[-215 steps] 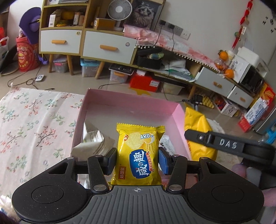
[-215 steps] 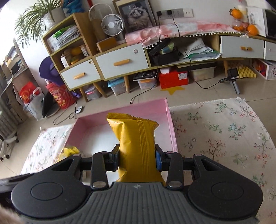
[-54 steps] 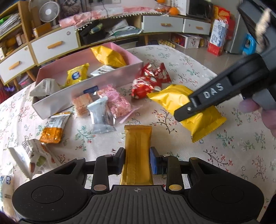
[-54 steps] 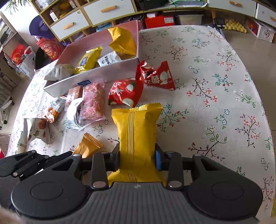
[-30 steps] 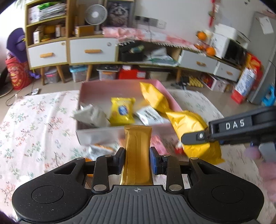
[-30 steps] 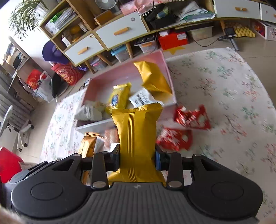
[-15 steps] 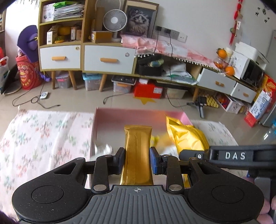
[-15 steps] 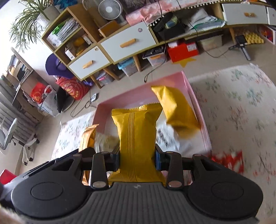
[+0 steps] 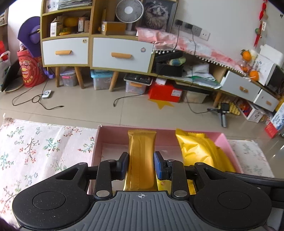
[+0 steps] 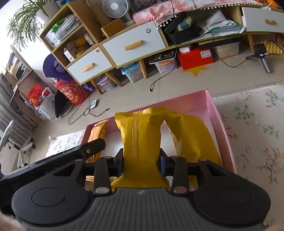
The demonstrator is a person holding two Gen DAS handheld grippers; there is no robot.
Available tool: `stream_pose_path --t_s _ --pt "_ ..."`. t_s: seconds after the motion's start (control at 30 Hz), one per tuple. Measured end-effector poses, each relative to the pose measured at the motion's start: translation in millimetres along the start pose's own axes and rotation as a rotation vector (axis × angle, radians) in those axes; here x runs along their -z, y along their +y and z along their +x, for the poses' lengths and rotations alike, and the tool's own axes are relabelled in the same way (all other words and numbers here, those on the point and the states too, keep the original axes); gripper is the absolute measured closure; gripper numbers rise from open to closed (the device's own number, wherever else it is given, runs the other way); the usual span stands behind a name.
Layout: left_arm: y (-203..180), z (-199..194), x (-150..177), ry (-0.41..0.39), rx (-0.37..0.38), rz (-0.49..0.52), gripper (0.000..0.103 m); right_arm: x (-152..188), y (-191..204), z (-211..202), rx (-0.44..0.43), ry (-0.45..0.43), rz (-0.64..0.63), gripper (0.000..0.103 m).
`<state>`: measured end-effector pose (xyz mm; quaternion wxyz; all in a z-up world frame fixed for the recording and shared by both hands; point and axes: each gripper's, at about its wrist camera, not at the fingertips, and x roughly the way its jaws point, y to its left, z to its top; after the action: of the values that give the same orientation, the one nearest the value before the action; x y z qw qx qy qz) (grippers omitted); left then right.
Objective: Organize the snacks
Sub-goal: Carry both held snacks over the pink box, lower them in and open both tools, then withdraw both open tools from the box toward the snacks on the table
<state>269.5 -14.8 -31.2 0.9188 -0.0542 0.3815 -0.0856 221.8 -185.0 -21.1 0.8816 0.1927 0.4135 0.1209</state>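
Cluttered living room here: a long wooden sideboard with white drawers, a desk fan on top, tiled floor below. Up front, the worktop under a floral cloth, with a pink box at its far edge. Left gripper is clamped on a slim gold packet, upright and out over the left half of the box. Right gripper is closed on a fatter yellow snack bag, over the box's middle. Another yellow bag leans inside the box towards its right wall, just beside the held one.
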Motion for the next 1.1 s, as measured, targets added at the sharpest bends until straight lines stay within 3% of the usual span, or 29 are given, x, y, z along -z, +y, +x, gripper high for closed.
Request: stream_pose_path --t_s 0.3,0.43,0.77,1.1 --pt "6 17 1 0.006 -0.005 -0.003 0.073 -5 1 11 0.008 -0.010 -0.013 0.065" --pt "10 17 0 0.001 -0.001 -0.004 0.070 -8 -1 4 -0.001 -0.042 0.018 0.039" --pt "8 -8 4 -0.006 0.003 -0.003 0.045 -9 9 -16 0.005 -0.052 -0.019 0.032" --pt "2 -62 26 -0.006 0.013 0.026 0.023 2 10 -56 0.042 -0.063 -0.016 0.014"
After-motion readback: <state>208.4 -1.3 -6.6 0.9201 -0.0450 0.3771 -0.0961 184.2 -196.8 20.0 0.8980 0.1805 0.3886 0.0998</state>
